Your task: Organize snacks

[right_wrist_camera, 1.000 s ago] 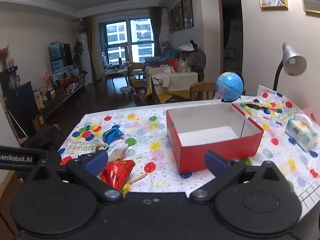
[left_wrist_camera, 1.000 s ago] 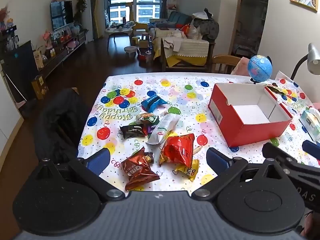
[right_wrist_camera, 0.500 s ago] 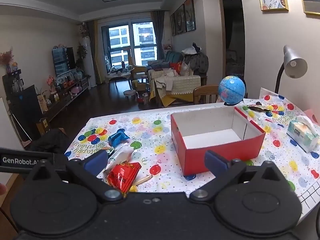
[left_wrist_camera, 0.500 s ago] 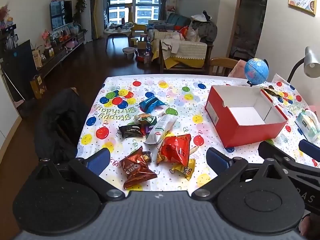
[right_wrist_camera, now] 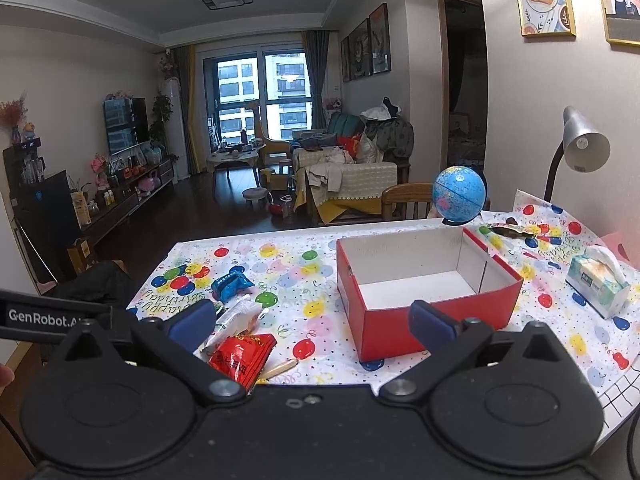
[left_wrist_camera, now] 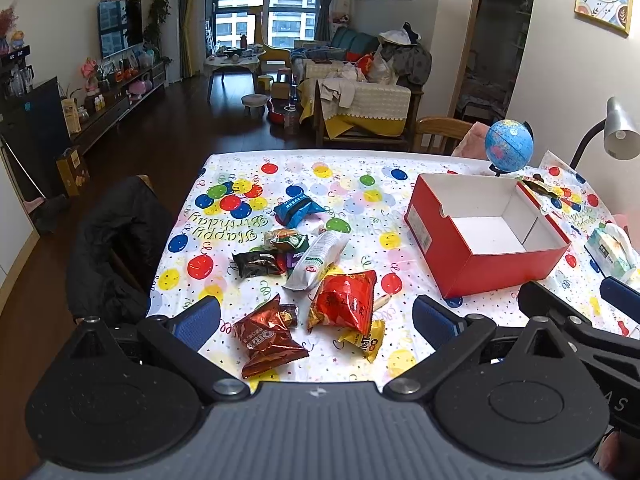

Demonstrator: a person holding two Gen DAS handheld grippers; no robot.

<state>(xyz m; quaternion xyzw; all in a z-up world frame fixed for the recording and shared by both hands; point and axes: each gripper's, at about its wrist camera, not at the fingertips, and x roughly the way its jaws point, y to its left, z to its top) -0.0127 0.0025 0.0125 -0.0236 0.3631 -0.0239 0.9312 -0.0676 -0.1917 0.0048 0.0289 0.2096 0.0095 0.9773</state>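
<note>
Since nothing's been grabbed yet, the left gripper (left_wrist_camera: 316,314) and right gripper (right_wrist_camera: 314,318) are both held wide and empty above the near table edge. Crinkly foil snack packets (left_wrist_camera: 344,300) are scattered at 9 o'clock of the empty red cardboard box (left_wrist_camera: 486,256), so a packet probably needs to be closed on first, then carried over.

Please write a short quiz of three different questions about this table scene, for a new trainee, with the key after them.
1. True or false: the red box already holds a snack.
2. Which packet lies nearest the left gripper? A) blue packet B) brown Oreo packet C) white tube packet
3. Fill in: both the left gripper and the right gripper are ____ and hold nothing.

Key: 1 false; 2 B; 3 open.
</note>
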